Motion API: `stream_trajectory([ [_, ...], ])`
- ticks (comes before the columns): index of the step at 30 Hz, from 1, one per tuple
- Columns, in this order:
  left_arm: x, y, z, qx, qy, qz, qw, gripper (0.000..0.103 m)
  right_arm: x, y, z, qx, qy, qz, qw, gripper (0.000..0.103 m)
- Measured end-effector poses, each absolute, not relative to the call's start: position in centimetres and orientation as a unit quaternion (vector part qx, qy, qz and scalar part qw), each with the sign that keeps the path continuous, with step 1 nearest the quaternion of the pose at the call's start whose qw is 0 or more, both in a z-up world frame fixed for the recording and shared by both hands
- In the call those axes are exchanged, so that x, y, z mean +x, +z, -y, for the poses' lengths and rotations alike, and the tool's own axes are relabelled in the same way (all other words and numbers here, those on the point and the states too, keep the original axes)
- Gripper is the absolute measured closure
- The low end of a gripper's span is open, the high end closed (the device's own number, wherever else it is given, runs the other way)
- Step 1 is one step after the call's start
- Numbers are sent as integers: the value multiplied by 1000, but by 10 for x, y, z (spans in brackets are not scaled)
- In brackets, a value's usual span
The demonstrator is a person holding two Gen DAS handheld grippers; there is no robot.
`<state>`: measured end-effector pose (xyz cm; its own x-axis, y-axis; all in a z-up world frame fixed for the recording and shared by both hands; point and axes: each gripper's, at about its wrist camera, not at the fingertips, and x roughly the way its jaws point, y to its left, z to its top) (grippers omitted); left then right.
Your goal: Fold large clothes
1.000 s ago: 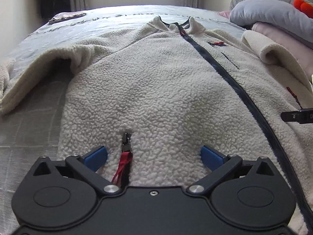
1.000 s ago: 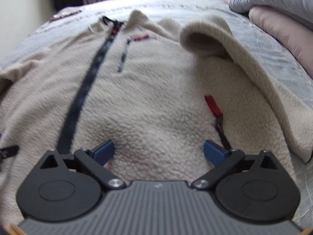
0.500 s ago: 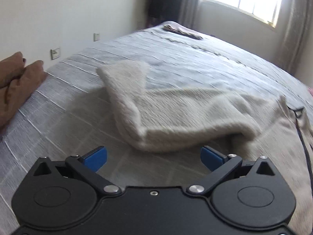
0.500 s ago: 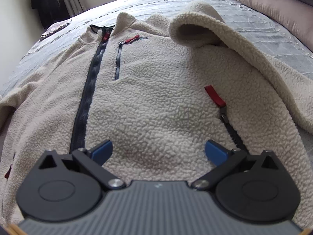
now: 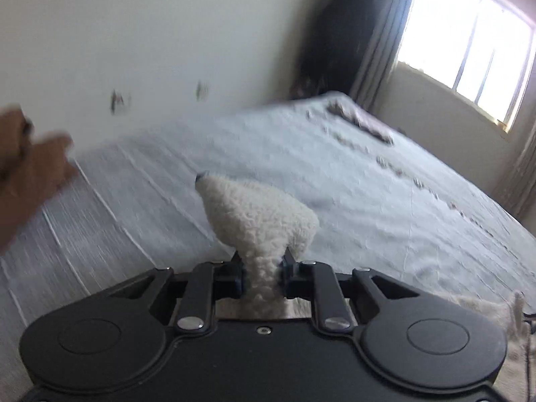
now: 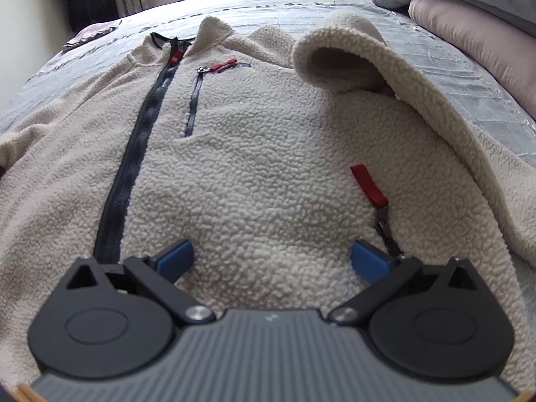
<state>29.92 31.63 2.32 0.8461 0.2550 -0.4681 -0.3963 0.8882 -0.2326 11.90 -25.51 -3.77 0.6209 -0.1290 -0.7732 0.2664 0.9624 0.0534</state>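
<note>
A cream fleece jacket (image 6: 254, 174) lies front up on the grey bedspread (image 6: 445, 77), its dark zipper (image 6: 130, 174) running up to the collar. Its right sleeve (image 6: 395, 80) is folded in over the chest. My right gripper (image 6: 271, 258) hovers open over the lower front, nothing between its blue pads. In the left wrist view, my left gripper (image 5: 263, 273) is closing with the cuff end of the left sleeve (image 5: 254, 221) pinched between its pads and sticking up above the bedspread (image 5: 368, 207). The picture is motion-blurred.
Grey and pink pillows (image 6: 469, 10) are stacked at the bed's right side. A small dark cloth (image 5: 361, 122) lies at the bed's far corner near a window (image 5: 465, 47). A person's hand (image 5: 30, 171) shows at the left edge by the wall.
My left gripper swung away from the jacket front to the left sleeve, closed on its end and lifted it. My right gripper barely moved.
</note>
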Motion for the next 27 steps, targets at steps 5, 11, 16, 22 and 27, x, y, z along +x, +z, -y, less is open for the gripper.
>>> stream_trajectory([
  [5, 240, 60, -325, -41, 247, -36, 968, 84, 121, -40, 254, 78, -113, -417, 898, 0],
  [11, 275, 20, -354, 83, 339, -153, 925, 74, 121, -40, 254, 80, -117, -415, 899, 0],
  [16, 276, 26, -338, 69, 363, -168, 914, 34, 118, -37, 258, 95, -114, -412, 899, 0],
  [22, 261, 55, -320, 75, 353, -153, 920, 22, 111, -30, 264, 105, -104, -409, 901, 0],
  [27, 242, 68, -262, 26, 251, -185, 950, 14, 96, -8, 284, 134, -119, -373, 910, 0],
])
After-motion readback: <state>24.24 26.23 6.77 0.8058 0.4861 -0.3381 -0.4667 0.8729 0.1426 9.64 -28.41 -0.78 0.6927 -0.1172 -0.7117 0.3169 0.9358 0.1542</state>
